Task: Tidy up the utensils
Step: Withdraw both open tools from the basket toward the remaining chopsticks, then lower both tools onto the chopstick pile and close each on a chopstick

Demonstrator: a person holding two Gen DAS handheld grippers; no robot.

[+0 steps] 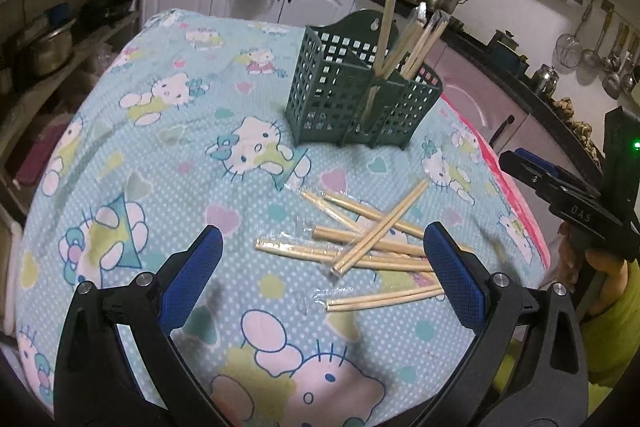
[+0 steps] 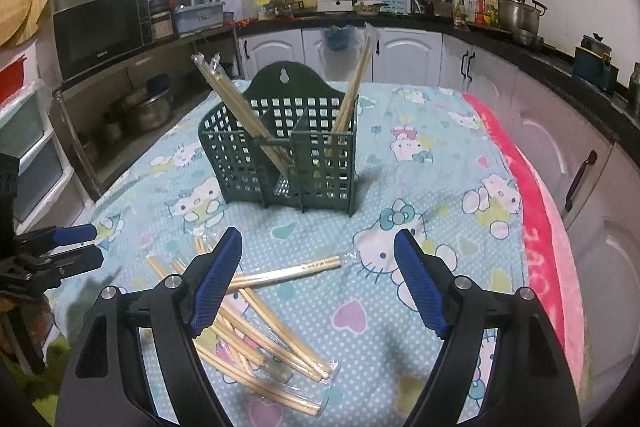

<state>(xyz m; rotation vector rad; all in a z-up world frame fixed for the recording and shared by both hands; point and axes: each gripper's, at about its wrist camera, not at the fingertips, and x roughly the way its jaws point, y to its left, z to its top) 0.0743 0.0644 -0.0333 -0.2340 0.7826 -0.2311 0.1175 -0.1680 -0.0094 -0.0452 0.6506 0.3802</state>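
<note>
Wrapped chopstick pairs [image 1: 372, 247]: loose criss-crossed pile lying flat on the patterned tablecloth [image 1: 160, 147], long axes mostly left-right. More stand tilted, tips up, in the green holder [image 1: 360, 99] beyond. Left gripper [image 1: 322, 267]: spread wide, empty. Right gripper [image 2: 318, 283]: spread wide, empty.

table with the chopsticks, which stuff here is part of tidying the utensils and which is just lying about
Job:
- wrapped chopsticks loose on the cloth
- green holder, some chopsticks already inside

Just there:
- cartoon-cat tablecloth
- microwave
- pot on the counter
- ladles on the wall
</note>
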